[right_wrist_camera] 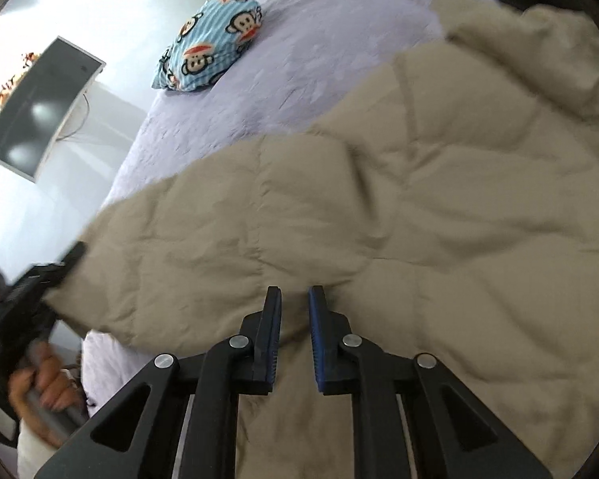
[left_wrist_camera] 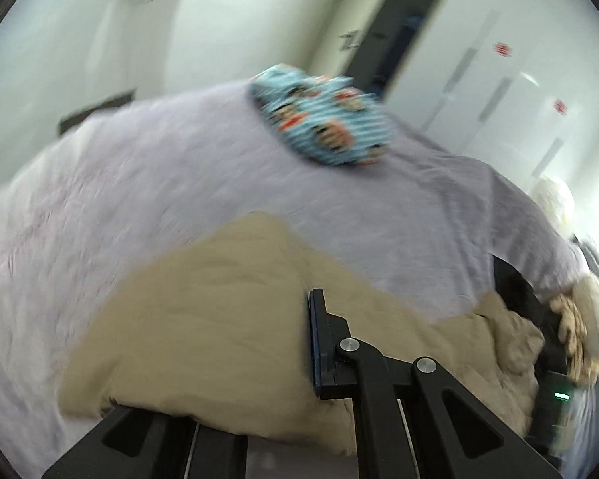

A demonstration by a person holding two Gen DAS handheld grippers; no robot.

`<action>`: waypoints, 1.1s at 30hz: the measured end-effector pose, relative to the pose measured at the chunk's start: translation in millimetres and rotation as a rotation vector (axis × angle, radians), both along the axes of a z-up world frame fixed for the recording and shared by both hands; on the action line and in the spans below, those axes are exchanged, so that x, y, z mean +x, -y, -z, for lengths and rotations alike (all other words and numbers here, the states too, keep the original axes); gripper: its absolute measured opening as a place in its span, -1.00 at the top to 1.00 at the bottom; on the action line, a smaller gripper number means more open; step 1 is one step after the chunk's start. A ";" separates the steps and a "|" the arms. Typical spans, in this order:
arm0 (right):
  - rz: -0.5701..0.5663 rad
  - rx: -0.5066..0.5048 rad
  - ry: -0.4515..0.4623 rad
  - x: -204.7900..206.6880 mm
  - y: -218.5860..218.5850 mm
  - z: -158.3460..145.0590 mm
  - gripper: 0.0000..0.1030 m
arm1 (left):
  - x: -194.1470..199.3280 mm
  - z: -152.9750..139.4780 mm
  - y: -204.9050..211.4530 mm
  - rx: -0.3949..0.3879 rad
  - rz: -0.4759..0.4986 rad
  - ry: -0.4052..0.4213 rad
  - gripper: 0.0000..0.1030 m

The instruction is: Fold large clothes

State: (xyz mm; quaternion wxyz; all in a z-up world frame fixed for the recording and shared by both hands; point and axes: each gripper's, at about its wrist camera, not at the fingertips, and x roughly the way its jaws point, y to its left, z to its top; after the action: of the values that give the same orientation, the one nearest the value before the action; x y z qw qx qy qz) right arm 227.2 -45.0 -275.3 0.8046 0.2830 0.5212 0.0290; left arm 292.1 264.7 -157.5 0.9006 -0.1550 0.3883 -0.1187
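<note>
Starting on my left, the left tool (left_wrist_camera: 303,303) was shut on an edge of the beige quilted padded coat (left_wrist_camera: 219,319). In its own view the cloth draped over one finger and hid it, while the right wrist view showed that tool biting the coat's far left corner, with the person's hand (right_wrist_camera: 40,387) wrapped round the handle below. Moving right, the right tool (right_wrist_camera: 294,299) had its blue-padded fingers drawn close together on a small ridge of the same coat, which filled the narrow gap between them, so I read it as clamped on fabric rather than closed on air. The coat itself lay spread and rumpled across the near half of the bed, the bulk of it running away to the right. I judged this to be the start of a fold. To do it well I would have kept both pinches on the same edge, lifted evenly so the thick padding did not sag between the tools, and carried the edge over in one sweep without dragging the cover. The lilac bed cover (left_wrist_camera: 139,179) looked soft and slightly creased, likely to ruck if pulled. A blue striped pillow with cartoon monkey faces (left_wrist_camera: 323,119) sat well apart from the coat. Around the bed stood pale walls, a dark flat screen (right_wrist_camera: 40,111) and white cupboard doors (left_wrist_camera: 499,80).
</note>
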 end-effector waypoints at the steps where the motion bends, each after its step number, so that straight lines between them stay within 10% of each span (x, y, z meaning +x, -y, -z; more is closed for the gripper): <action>1: 0.005 0.015 -0.010 2.5 -3.1 8.6 0.70 | -2.5 -11.2 11.3 0.007 0.035 0.025 0.81; 8: 0.018 0.115 -0.051 1.0 3.8 33.7 0.70 | -34.7 -71.7 111.2 -0.015 0.269 0.150 0.81; 13: 0.070 0.147 0.010 -53.7 54.2 -13.1 0.70 | -65.2 -83.9 224.9 0.023 0.470 0.175 0.81; 20: 0.221 -0.059 -0.008 -152.6 174.3 -59.6 0.70 | -128.1 -9.5 379.0 0.251 0.631 0.139 0.81; 25: 0.300 -0.096 -0.096 -201.4 231.0 -41.2 0.69 | -145.1 53.5 411.7 0.462 0.627 0.048 0.80; 30: 0.320 -0.054 -0.114 -215.0 251.2 -21.8 0.66 | -158.4 60.9 400.5 0.495 0.654 0.045 0.78; 31: 0.319 -0.055 -0.115 -213.7 250.3 -21.1 0.60 | -160.7 56.6 396.9 0.494 0.663 0.041 0.53; 32: 0.316 -0.059 -0.115 -208.9 249.6 -22.1 0.33 | -163.3 50.5 390.3 0.489 0.668 0.037 -0.23; 33: 0.313 -0.065 -0.112 -205.9 247.2 -25.5 -0.15 | -166.1 43.4 382.5 0.478 0.661 0.044 -0.55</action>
State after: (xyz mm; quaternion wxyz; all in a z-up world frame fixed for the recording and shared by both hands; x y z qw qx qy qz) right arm 21.3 -292.2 -249.8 0.7777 0.3356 0.5156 -0.1295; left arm 126.0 -117.7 -200.9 0.8328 0.1942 0.4143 -0.3115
